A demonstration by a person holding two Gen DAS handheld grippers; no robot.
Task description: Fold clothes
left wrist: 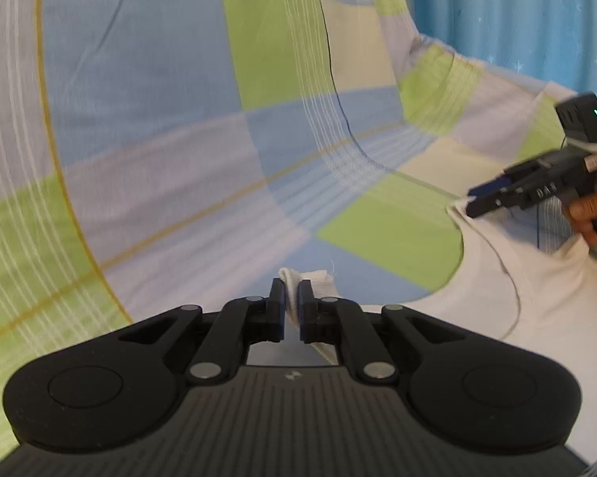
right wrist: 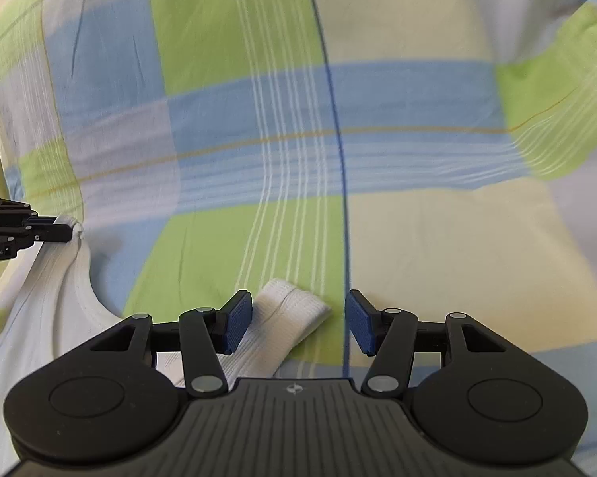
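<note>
A white sleeveless top (left wrist: pixel 517 286) lies on a checked bed sheet (left wrist: pixel 159 119). My left gripper (left wrist: pixel 292 302) is shut on one shoulder strap (left wrist: pixel 314 278), which sticks out past the pads. The right gripper (left wrist: pixel 473 204) shows at the right edge, held by a hand (left wrist: pixel 588 208), at the other strap. In the right wrist view, my right gripper (right wrist: pixel 298 320) is open, and a ribbed white strap (right wrist: pixel 294 310) lies flat between its blue pads (right wrist: pixel 238 320), nearer the left one. The left gripper (right wrist: pixel 69 232) pinches the far strap of the top (right wrist: pixel 51 290).
The green, blue, lilac and cream sheet (right wrist: pixel 417 238) fills both views, with soft creases. A blue curtain (left wrist: pixel 517 12) hangs beyond the bed at the upper right of the left wrist view.
</note>
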